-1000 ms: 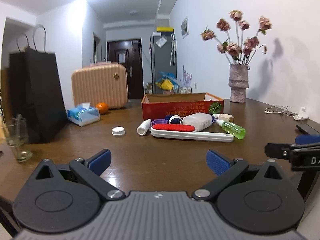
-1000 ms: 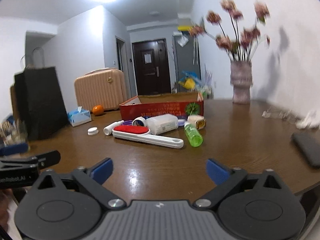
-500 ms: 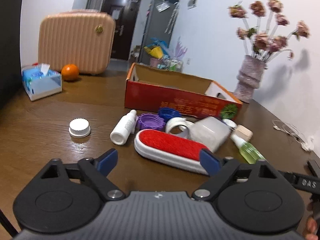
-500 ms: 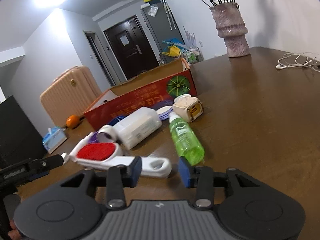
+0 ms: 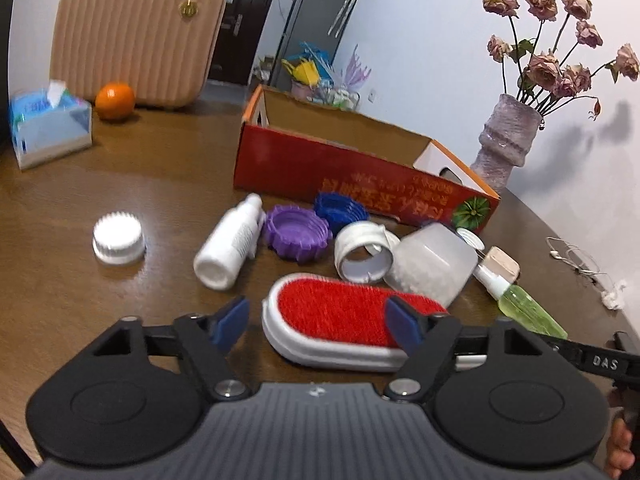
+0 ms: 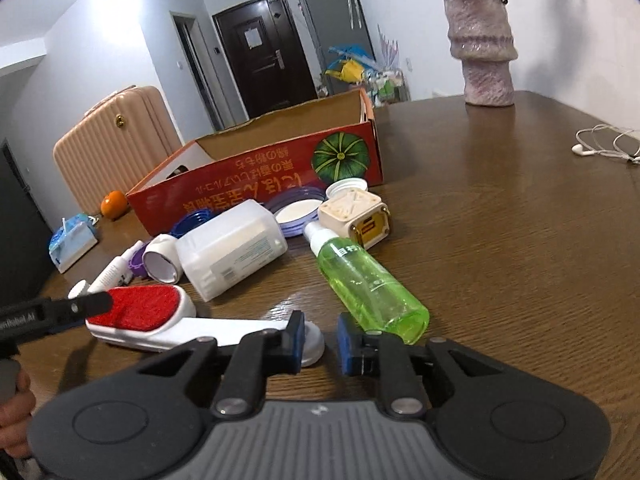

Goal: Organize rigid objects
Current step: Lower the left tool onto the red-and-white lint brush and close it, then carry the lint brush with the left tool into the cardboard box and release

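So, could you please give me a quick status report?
Left gripper open over red-and-white plastic lint brush. Right gripper nearly shut at its handle. Green plastic spray bottle lies alongside.

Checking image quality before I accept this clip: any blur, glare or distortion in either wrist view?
Left wrist view: soft motion blur on the white cap and tissue box, fisheye bending at the edges, black corner vignette. Right wrist view: sharper; ceiling light glares off the table, the walls curve, and the vase casts a soft wall shadow.

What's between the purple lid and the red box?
A blue lid sits between the purple lid and the red box, seen in the left wrist view.
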Demonstrator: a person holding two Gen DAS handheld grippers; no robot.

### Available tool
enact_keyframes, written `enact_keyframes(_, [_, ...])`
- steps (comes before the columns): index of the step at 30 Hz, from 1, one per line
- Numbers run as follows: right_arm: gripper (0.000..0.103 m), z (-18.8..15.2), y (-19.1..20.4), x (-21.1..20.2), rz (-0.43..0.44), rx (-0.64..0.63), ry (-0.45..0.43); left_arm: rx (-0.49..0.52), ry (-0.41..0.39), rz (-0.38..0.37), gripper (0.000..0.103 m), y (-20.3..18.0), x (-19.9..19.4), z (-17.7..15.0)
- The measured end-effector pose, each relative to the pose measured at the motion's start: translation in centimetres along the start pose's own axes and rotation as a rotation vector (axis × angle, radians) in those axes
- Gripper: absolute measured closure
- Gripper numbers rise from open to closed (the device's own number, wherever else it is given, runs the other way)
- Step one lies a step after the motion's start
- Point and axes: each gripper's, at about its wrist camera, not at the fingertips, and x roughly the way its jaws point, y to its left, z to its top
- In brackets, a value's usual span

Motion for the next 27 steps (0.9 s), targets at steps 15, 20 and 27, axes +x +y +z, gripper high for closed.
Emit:
enact_keyframes(15, [0.093,0.8,-0.1,0.4,0.014,-0.048,0.043,-0.121,-0.012,-0.010,0.051,0.9,0.7,0.2])
enact_keyframes(20, [0.102,0.5,-0.2,-1.2,0.011,-0.034,0.024,-0.111,-0.049,-0.027,0.060,0.5,-2.1,-1.5])
enact_keyframes(27, [0.103,1.6,3.3,-2.9,0.095,-0.116,-0.046,0.013,-0.052,-0.095,0.085,-3.5,-2.9,-1.1])
